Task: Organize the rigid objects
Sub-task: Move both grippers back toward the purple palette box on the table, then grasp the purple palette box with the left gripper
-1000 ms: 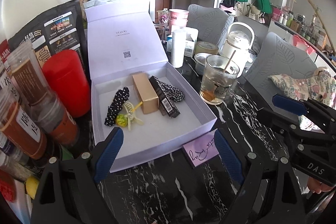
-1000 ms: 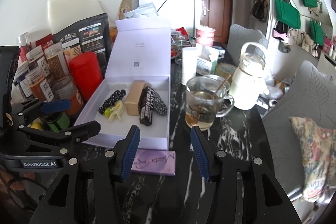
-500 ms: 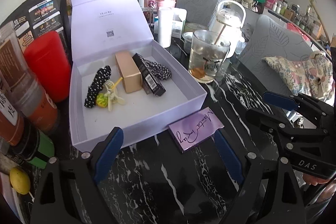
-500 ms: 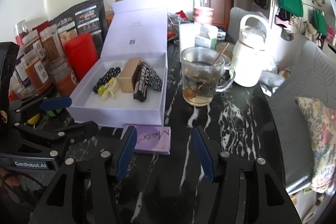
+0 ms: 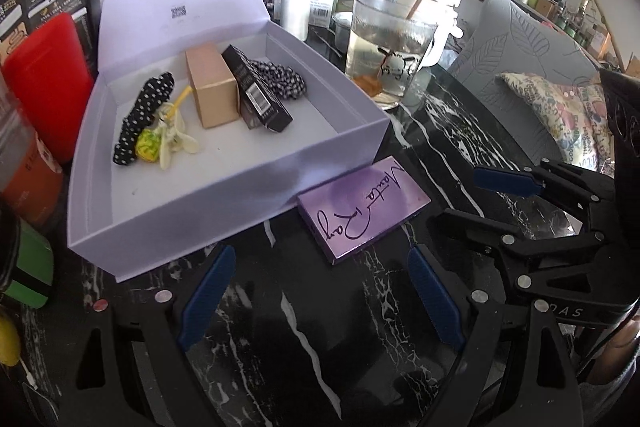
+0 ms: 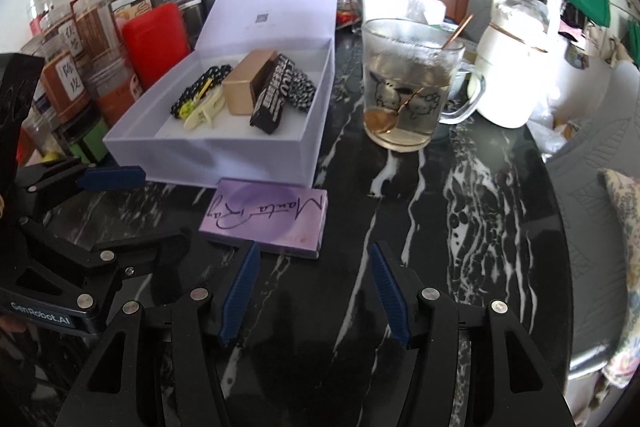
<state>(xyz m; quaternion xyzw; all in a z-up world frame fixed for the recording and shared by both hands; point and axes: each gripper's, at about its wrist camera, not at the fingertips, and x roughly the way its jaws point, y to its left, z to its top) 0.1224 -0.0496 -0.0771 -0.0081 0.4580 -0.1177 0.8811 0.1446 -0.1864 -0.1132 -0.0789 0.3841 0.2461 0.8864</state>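
Purple box (image 5: 362, 207): flat, rectangular, glossy lilac-to-violet lid with dark handwritten script across it; thin dark side edge. Lies flat on the black white-veined desk (image 5: 320, 327), just in front of the open lavender case (image 5: 224, 195), its far edge at or very near the case's front wall; contact cannot be told. In the right wrist view the same purple box (image 6: 266, 223) sits ahead and left of centre.

Lavender case: lid up, tray holds a tan carton (image 5: 210, 91), a black carton (image 5: 258, 91) with barcode leaning beside it, a black-and-white checked scrunchie (image 5: 280, 83) behind, a black dotted hair tie (image 5: 146, 117) and a pale yellow-green clip (image 5: 164, 143) on the left.

Left claw (image 5: 320, 287): blue pads wide apart, nothing between them, over bare desk short of the purple box. Right claw (image 6: 314, 291): jaws partly apart, have just been opening a little, nothing between the pads; the purple box lies just ahead of its left finger, not touched. Each claw shows at the edge of the other's view.

Surroundings: glass mug (image 6: 408, 83) with liquid and a spoon to the right of the case; white kettle (image 6: 514, 63) behind it; red canister (image 5: 48, 83) and jars (image 6: 68, 67) to the left of the case.
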